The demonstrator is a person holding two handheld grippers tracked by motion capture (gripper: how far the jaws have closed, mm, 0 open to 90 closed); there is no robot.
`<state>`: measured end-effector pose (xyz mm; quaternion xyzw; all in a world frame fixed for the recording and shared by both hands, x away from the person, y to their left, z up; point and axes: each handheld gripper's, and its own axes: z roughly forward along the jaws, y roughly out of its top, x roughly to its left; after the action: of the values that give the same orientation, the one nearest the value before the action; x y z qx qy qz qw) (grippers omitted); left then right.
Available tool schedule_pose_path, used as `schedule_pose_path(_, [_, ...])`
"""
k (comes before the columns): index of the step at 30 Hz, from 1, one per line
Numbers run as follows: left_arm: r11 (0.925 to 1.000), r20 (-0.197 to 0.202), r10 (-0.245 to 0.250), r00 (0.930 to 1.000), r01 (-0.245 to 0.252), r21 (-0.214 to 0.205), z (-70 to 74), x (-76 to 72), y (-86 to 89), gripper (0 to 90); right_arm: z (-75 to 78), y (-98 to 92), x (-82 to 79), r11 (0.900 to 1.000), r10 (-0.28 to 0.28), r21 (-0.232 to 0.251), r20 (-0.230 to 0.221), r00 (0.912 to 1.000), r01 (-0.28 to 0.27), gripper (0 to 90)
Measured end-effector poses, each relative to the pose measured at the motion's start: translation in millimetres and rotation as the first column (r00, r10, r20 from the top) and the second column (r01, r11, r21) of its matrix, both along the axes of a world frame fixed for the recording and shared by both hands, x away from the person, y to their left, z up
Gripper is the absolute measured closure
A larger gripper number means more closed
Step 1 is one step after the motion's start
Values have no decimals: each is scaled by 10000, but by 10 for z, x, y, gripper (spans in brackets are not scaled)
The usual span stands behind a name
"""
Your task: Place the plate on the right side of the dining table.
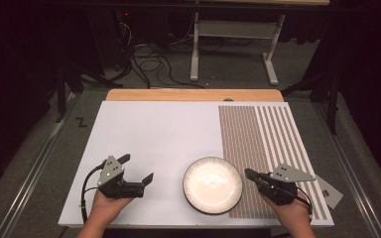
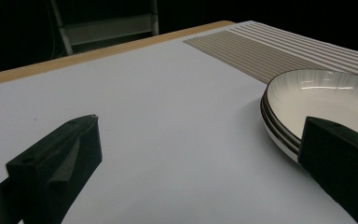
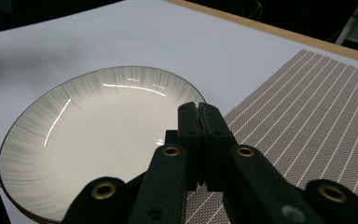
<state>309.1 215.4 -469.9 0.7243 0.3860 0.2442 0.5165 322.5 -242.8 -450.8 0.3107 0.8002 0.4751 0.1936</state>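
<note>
At the near left of the white table point(image 1: 149, 134), the left gripper point(image 1: 138, 168) hovers low with its jaws spread wide and nothing between them, its tips aimed toward the plates point(image 1: 212, 185), which sit stacked at the near middle of the table, half on the bare white surface and half on the striped mat point(image 1: 258, 144). Seen from the left gripper view, two dark-edged rims lie one on the other, and the plates point(image 2: 321, 100) rest just past the right-hand jaw, apart from it. At the near right, the right gripper point(image 1: 248, 173) points at the stack's right edge with its jaws pressed together and holding nothing; in the right gripper view its closed tips stand over the near rim of the plates point(image 3: 88, 135), though whether they touch it cannot be told. To lift the top plate cleanly, the person would likely need to part the right jaws again, slide one pad under only the upper rim, and keep the left gripper ready to steady the lower plate
</note>
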Motion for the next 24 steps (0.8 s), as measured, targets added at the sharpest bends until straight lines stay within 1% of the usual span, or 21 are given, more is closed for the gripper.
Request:
schedule_pose_path(2, [10000,0,-21,10000,21,9,0,-3,-2,3,-12,14,5,9999,13,-169,-92,10000,-15,900])
schedule_pose_path(4, [10000,-6,-16,10000,16,10,-1,-5,3,3,-18,16,10,9998,36,-181,-113,9999,-38,900])
schedule_pose_path(7, [10000,-13,-12,10000,12,4,-1,-1,8,3,-55,2,33,9998,70,-195,-563,9984,-81,900])
schedule_pose_path(8, [10000,-13,-12,10000,12,4,-1,-1,8,3,-55,2,33,9998,70,-195,-563,9984,-81,900])
schedule_pose_path(9, [10000,-15,-18,10000,18,5,-1,-1,8,3,-70,-1,42,9996,127,-225,-657,9978,-142,900])
schedule_pose_path(11, [10000,-38,-39,10000,39,-4,-4,0,4,3,-116,-7,56,9992,179,-342,-977,9951,-213,900])
schedule_pose_path(15, [9999,-77,-111,9999,111,87,-13,-1,-7,3,-155,-27,71,9987,173,-466,-1129,9935,-227,900])
schedule_pose_path(18, [9999,-98,-121,9999,122,51,-16,-1,-8,3,-165,-31,74,9983,127,-542,-1251,9921,-196,900])
schedule_pose_path(20, [9999,-105,-125,9999,125,48,-17,-1,-7,3,-178,-31,82,9977,147,-630,-1395,9901,-237,900])
schedule_pose_path(21, [9999,-105,-123,9999,124,31,-18,-1,-6,3,-192,-22,87,9968,169,-749,-1540,9879,-288,900])
schedule_pose_path(24, [9999,-109,-129,9999,129,4,-19,0,-5,3,-201,-15,91,9955,222,-874,-1616,9866,-367,900])
